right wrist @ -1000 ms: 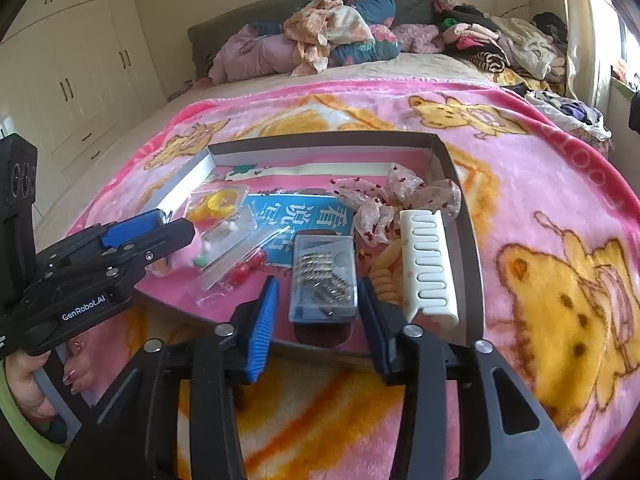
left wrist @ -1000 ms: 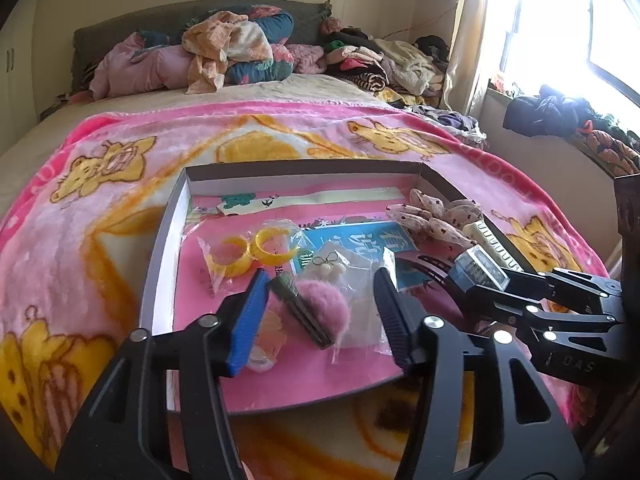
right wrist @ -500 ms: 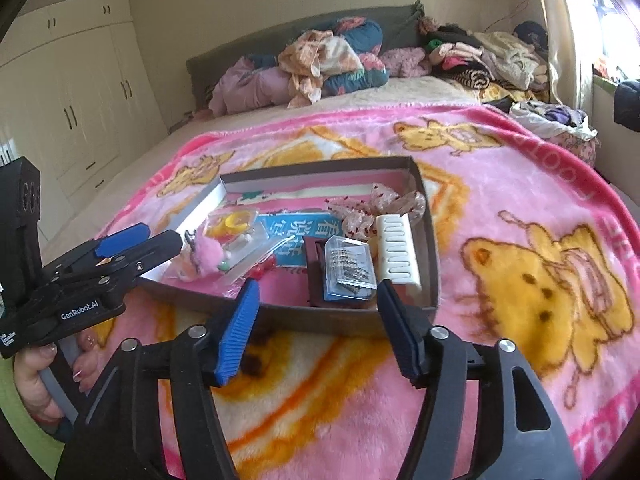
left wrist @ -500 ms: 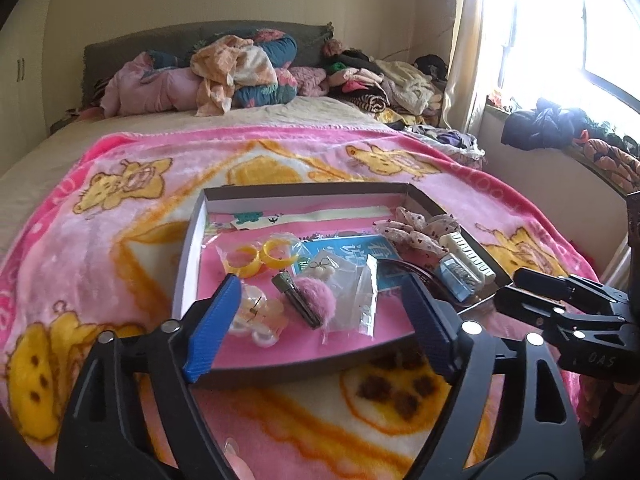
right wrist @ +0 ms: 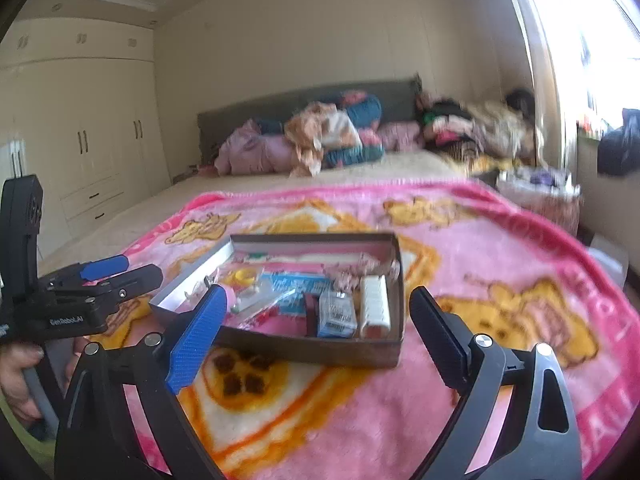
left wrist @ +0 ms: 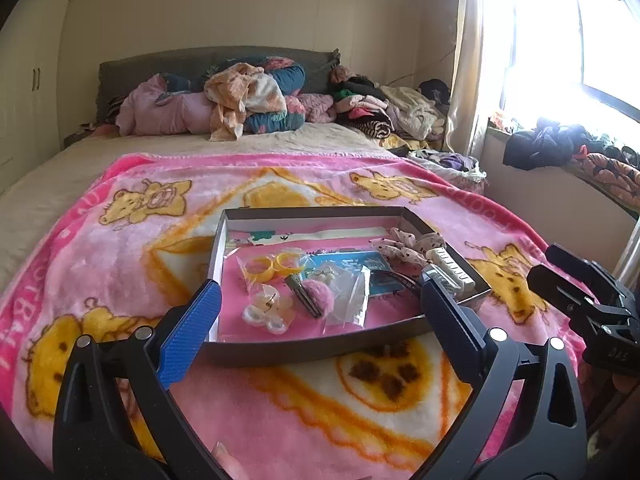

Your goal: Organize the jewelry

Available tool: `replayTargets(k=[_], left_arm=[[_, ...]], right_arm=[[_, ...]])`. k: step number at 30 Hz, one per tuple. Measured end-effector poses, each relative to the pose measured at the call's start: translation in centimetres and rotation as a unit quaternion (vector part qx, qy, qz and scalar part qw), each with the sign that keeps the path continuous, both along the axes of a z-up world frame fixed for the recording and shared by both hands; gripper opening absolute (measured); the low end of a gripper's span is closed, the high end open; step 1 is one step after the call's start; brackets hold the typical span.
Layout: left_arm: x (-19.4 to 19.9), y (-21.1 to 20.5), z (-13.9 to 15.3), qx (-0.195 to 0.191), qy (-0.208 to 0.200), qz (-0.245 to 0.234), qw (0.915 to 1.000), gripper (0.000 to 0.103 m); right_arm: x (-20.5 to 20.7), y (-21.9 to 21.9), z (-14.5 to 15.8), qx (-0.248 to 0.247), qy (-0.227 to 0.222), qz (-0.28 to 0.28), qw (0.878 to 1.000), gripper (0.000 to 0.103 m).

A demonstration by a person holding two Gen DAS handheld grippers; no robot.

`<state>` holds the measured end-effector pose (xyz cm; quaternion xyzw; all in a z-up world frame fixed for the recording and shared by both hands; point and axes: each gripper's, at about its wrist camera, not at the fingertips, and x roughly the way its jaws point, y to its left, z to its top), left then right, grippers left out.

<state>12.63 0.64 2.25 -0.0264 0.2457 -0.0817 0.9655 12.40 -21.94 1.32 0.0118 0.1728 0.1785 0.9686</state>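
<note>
A shallow grey box (left wrist: 316,350) with a pink floor lies on the pink blanket; it also shows in the right wrist view (right wrist: 312,346). Inside are yellow rings (left wrist: 272,266) in a bag, a pearl clip (left wrist: 266,308), a pink pom-pom clip (left wrist: 318,296), a clear case of pins (right wrist: 338,314), a white comb (right wrist: 375,306) and a dotted scrunchie (left wrist: 408,242). My left gripper (left wrist: 320,320) is wide open and empty, pulled back before the box's near edge. My right gripper (right wrist: 316,334) is wide open and empty, also in front of the box.
The pink cartoon blanket (left wrist: 120,264) covers the bed. Piled clothes (left wrist: 248,96) lie by the headboard. A window sill with clothes (left wrist: 560,148) is on the right. Wardrobe doors (right wrist: 100,148) stand on the left.
Both grippers pulled back and up from the box and opened wider. The right gripper let go of the clear pin case, which now rests in the box.
</note>
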Motion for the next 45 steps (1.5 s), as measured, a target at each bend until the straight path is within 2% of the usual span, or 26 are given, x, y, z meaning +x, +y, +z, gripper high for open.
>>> replayTargets(k=[2,4,16,23,30,37,45], left_arm=[[-0.3,-0.1,-0.1,0.001,-0.001,0.0,1.0,0.091],[-0.3,-0.2,-0.1,0.004,0.001,-0.003,1.0,0.091],[-2.2,-0.4,-1.9,0.01,-0.01,0.015,0.9998,0.091],[-2.9,-0.4,-2.6,0.015,-0.013,0.029,0.9994,0.091],[-3.6,-0.9,-3.4,0.02,-0.012,0.036,0.9991,0.091],[-3.9,-1.1,-3.4,0.024,-0.022,0.043,0.9986,0.091],[-4.1,-1.1,-3.3,0.024,-0.028,0.046,0.9983,0.091]], right_arm=[[-0.5,0.0,0.1,-0.004,-0.017,0.001,1.0,0.091],[-1.1,-0.1,0.1,0.0,-0.032,0.002,0.999,0.097],[-3.9,-0.2,-1.3,0.022,-0.072,-0.006,0.997,0.097],[-4.7,0.2,-2.7,0.034,-0.052,-0.026,0.998,0.097],[-4.8,0.6,-3.3,0.024,-0.045,-0.029,0.998,0.097],[-4.9,1.1,-3.9,0.009,-0.04,-0.033,0.999,0.097],[-4.8,0.6,-4.1,0.015,-0.039,-0.045,0.998,0.097]])
